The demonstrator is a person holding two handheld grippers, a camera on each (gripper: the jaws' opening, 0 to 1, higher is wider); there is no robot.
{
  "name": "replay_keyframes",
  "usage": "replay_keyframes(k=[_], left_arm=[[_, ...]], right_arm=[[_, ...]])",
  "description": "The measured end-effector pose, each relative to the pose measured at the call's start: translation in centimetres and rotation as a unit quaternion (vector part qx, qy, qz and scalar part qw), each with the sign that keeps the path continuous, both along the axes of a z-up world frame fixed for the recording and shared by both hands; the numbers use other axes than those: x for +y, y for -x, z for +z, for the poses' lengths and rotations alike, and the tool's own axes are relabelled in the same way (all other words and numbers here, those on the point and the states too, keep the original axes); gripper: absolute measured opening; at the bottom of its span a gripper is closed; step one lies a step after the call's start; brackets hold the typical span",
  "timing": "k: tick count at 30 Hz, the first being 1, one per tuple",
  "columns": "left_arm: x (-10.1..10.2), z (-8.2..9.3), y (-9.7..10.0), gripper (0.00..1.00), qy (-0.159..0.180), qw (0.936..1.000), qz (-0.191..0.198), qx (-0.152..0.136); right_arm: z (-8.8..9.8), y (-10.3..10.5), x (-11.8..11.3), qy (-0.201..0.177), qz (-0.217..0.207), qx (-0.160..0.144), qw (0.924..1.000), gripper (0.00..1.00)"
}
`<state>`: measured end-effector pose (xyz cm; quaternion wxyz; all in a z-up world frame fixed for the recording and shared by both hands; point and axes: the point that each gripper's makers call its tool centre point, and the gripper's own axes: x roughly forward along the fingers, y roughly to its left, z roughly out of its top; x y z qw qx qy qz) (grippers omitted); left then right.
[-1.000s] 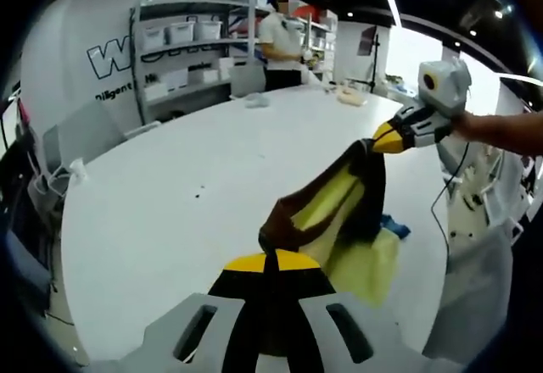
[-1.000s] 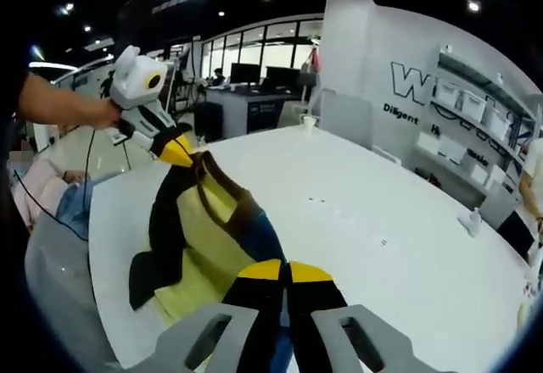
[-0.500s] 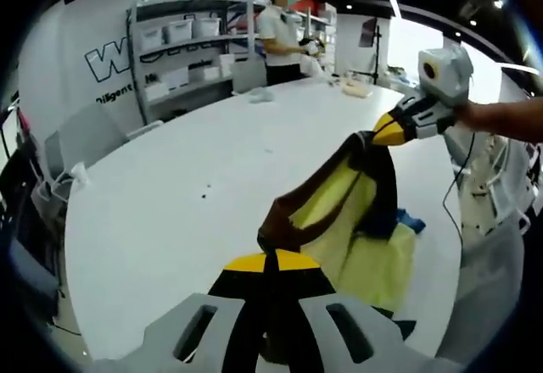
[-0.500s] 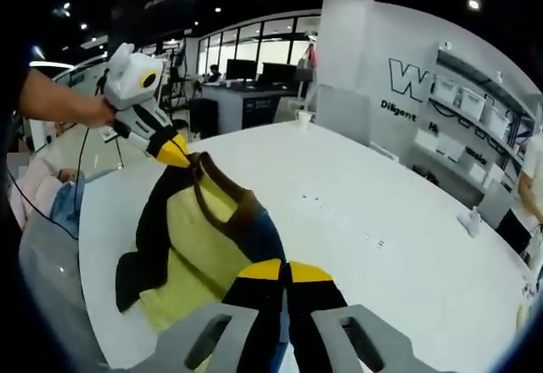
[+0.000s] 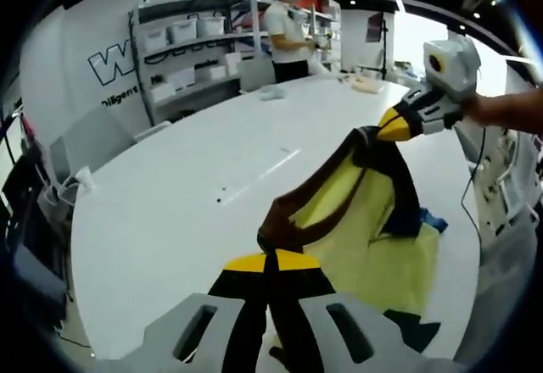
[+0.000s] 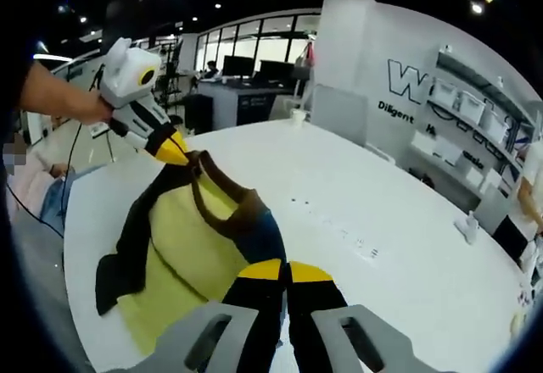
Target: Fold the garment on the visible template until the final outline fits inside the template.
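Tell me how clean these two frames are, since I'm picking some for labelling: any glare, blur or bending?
Left gripper view: the white table looks bright and washed out, straight shelves bow from the fisheye, the garment is slightly soft. Right gripper view: ceiling lights flare as small spots, the table edge curves, the garment is fairly sharp, and the left gripper holding it is clear.

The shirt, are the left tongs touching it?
Touching. In the right gripper view, the left tongs pinch the shirt's brown collar at their yellow tips.
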<state>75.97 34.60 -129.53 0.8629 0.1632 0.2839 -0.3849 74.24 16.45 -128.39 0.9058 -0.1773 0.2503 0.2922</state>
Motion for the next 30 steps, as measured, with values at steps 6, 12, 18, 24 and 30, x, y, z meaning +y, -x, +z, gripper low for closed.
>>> replay_keyframes(k=[6,12,18,24,30], left_arm=[[0.0,-0.6,-1.1,0.00,-0.007,0.9999,0.001,-0.010],[-0.2,-1.1,-1.9,0.00,-0.010,0.9999,0.000,-0.014],[-0.4,-1.6,-2.7,0.00,-0.012,0.9998,0.000,-0.015],[-0.5,-2.3,-3.6,0.00,-0.015,0.9998,0.002,-0.013],[-0.8,-2.9,-4.3,0.00,-0.018,0.9997,0.000,-0.014]], right_arm=[[-0.8,-1.1,0.0,0.007,-0.003,-0.004,1.0000,0.00],[-1.6,-1.8,-0.4,0.012,-0.012,-0.004,0.9998,0.00],[-2.2,-2.4,-0.6,0.019,-0.017,-0.004,0.9997,0.00],[-3.0,-3.3,-0.8,0.025,-0.020,0.001,0.9995,0.00],[-4.0,-3.9,-1.3,0.015,-0.039,0.019,0.9990,0.00]])
